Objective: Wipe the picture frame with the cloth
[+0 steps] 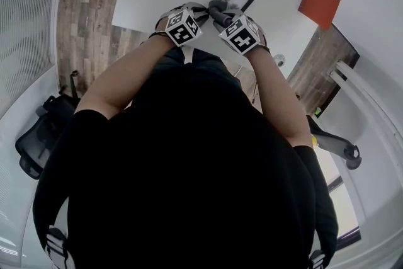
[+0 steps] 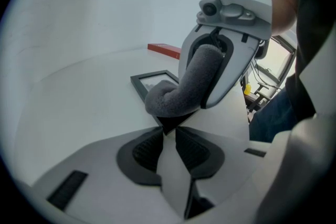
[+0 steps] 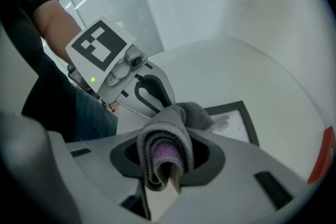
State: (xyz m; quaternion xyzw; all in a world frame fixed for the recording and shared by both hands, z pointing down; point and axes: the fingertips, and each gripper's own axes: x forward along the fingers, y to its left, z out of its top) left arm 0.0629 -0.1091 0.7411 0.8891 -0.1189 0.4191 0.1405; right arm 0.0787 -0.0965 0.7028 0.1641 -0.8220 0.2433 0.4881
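Cloth (image 3: 173, 126), folded, is clamped in the right gripper (image 3: 167, 162). The left gripper (image 2: 169, 136) is closed and empty. Picture frame (image 3: 247, 124) lies flat at twelve o'clock. Recommend light, edge-to-edge strokes.

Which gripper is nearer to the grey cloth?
Right. The right gripper has the grey cloth clamped between its jaws. The left gripper sits beside it, jaws shut on the picture frame corner, just short of the cloth's free end.
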